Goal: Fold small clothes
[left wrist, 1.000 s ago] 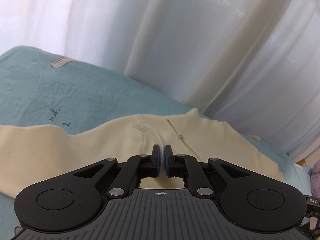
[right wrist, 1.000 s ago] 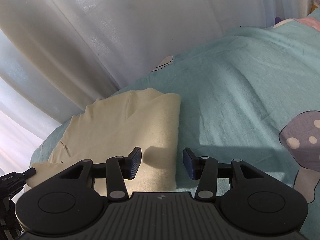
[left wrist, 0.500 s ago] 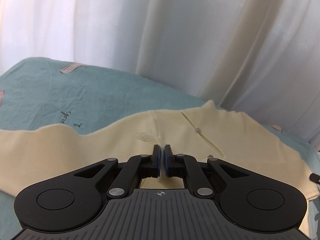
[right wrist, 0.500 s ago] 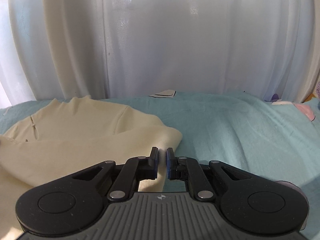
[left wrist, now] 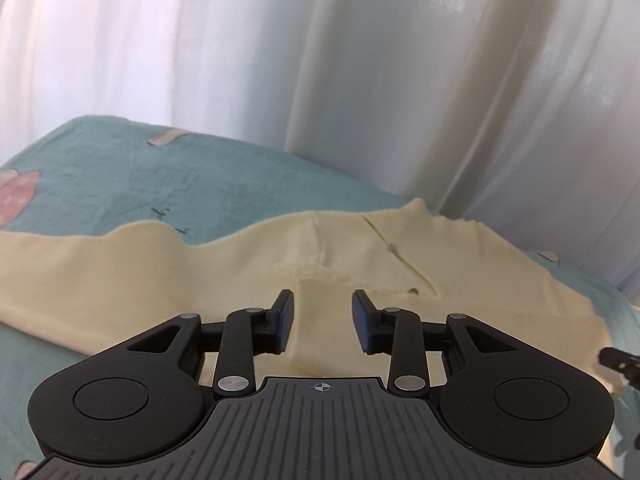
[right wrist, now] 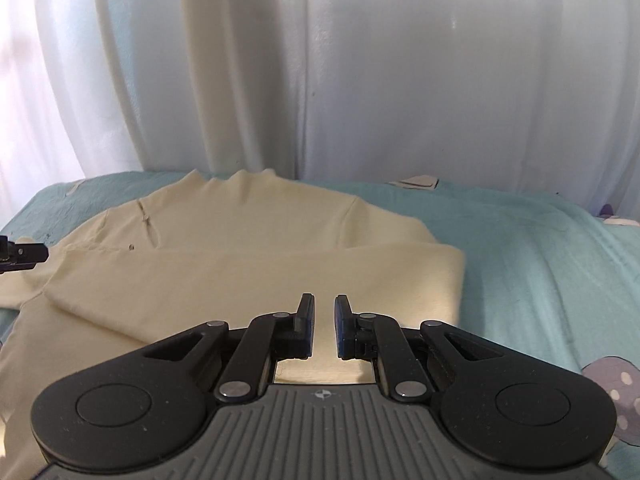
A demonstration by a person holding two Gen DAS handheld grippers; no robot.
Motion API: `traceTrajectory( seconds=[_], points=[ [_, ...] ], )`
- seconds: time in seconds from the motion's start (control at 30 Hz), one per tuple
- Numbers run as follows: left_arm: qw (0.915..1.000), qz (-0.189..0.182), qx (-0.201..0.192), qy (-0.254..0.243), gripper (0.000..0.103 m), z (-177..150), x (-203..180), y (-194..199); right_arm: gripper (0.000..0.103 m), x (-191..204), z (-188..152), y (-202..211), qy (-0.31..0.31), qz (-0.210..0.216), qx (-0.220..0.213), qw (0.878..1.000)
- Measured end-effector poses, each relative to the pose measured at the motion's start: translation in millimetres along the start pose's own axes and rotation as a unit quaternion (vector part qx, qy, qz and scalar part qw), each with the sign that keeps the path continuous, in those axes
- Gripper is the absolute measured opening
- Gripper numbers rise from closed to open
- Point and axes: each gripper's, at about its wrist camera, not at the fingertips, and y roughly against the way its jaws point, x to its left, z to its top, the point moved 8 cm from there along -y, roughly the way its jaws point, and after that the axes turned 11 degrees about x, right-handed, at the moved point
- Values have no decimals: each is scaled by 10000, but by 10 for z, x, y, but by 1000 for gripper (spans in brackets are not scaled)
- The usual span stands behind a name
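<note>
Setting: White curtains (right wrist: 360,80) hang behind a teal bedsheet (right wrist: 540,248) printed with a mushroom (right wrist: 612,392) at 4 o'clock in the right wrist view.
Garment: 1 pale yellow top (right wrist: 248,236) lies flat on the sheet, collar toward the curtains at 12 o'clock, with 1 sleeve (right wrist: 280,280) folded across the body.
Left gripper (left wrist: 322,326): fingers spread wide, nothing between them, hovering low over the cloth near the button placket (left wrist: 400,256).
Right gripper (right wrist: 322,328): fingers nearly together with a narrow gap; cloth shows through the gap, but whether they pinch it cannot be told.
Key relation: the folded sleeve's long axis runs 9 to 3 o'clock across the right gripper's line of sight, just ahead of its fingertips. The right gripper looks nearer that sleeve's cuff end; the left is nearer the unfolded sleeve (left wrist: 80,272), which trails off at 9 o'clock in its view.
Edges: the folded sleeve's end sits at 2 o'clock from the right fingertips, close to bare sheet.
Open room: teal sheet lies free at 3 o'clock of the top and at 10 o'clock in the left view, likely enough room for the next fold.
</note>
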Motion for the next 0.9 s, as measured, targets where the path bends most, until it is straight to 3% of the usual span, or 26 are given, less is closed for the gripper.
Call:
traceTrajectory(
  seconds=[0.07,0.17,0.37,0.63,0.73,0.8,0.87,0.9],
  points=[
    [9990,-245,354,-79,43,-84,-136,-175,10,58,-34,-122,22,8,132,9999],
    [9981,-104,593,-141,38,-184,-222,-396,9,52,-50,-217,7,-103,144,9998],
    [9983,73,401,-427,39,-122,-263,-498,6,78,-4,-277,367,-344,58,9987],
    [9993,-89,308,-165,39,-53,-172,-520,8,93,-34,-256,411,-445,-67,9981],
    [9990,-312,323,-61,48,-53,-143,-484,10,88,-26,-251,353,-367,6,9987],
    [9986,-262,389,264,56,-43,-21,-381,14,72,-15,-213,116,-205,189,9995],
    [9967,24,209,778,61,-5,253,-156,38,46,-40,-59,-386,261,188,9987],
    [9944,-2,17,1055,69,21,428,-14,42,26,-64,38,-600,432,61,9972]
  ],
)
